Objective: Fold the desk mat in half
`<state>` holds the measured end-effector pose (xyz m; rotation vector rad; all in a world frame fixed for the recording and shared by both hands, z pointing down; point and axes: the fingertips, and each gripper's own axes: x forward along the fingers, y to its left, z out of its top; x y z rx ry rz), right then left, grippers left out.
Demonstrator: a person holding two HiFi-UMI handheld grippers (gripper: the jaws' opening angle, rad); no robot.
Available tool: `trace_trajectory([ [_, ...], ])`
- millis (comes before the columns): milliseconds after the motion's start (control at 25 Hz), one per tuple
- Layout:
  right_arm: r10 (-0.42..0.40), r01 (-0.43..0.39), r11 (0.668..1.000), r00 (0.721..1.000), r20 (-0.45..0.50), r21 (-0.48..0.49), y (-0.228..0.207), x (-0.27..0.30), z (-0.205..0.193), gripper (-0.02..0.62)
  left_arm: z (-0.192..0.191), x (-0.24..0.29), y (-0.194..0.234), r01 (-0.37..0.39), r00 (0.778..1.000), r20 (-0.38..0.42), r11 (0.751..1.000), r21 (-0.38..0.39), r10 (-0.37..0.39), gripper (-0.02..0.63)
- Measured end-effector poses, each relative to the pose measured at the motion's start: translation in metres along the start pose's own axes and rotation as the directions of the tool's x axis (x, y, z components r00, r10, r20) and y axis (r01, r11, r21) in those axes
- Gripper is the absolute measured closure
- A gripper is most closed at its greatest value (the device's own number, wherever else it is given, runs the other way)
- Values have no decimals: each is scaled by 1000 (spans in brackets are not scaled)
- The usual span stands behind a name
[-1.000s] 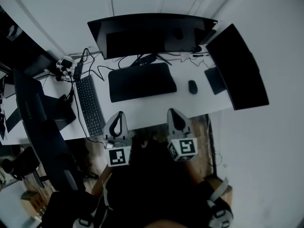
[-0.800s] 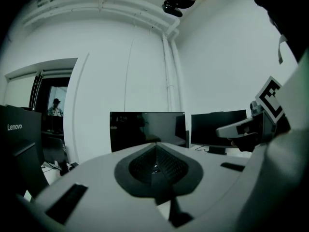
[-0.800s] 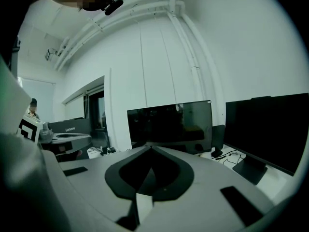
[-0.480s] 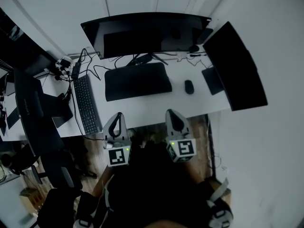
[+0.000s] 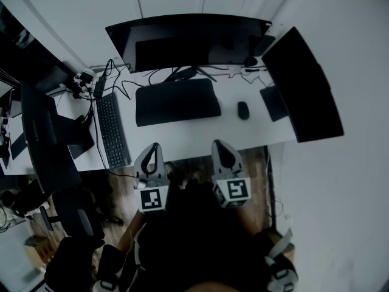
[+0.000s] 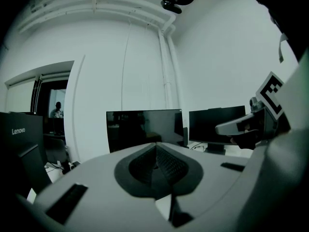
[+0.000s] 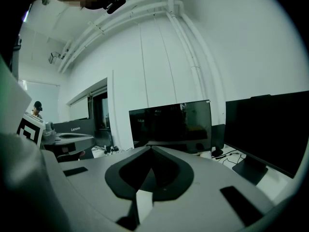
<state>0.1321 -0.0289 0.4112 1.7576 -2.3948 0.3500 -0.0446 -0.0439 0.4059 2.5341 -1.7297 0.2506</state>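
Desk mat [image 5: 178, 101]: we see it lying flat on the white desk [image 5: 200, 140], just in front of the curved monitor [image 5: 188, 41]
Long axis: runs side to side, parallel to the monitor's screen
Left gripper [image 5: 152, 152]: jaws closed on nothing, well in front of the monitor
Right gripper [image 5: 221, 151]: we find its jaws together, empty, equally far in front of the monitor

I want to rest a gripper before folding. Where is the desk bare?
Bare: the front strip between desk mat and the desk's near edge; the gap between mat and mouse. Crowded: cables and keyboard at left.
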Motion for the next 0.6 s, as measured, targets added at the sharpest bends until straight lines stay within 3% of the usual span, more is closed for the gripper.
trace_trajectory([
  [600, 11, -11, 1000, 1000, -18, 23, 6, -5, -3, 588, -2, -4, -2, 1, 1000, -2, 1000, -1, -1, 598],
])
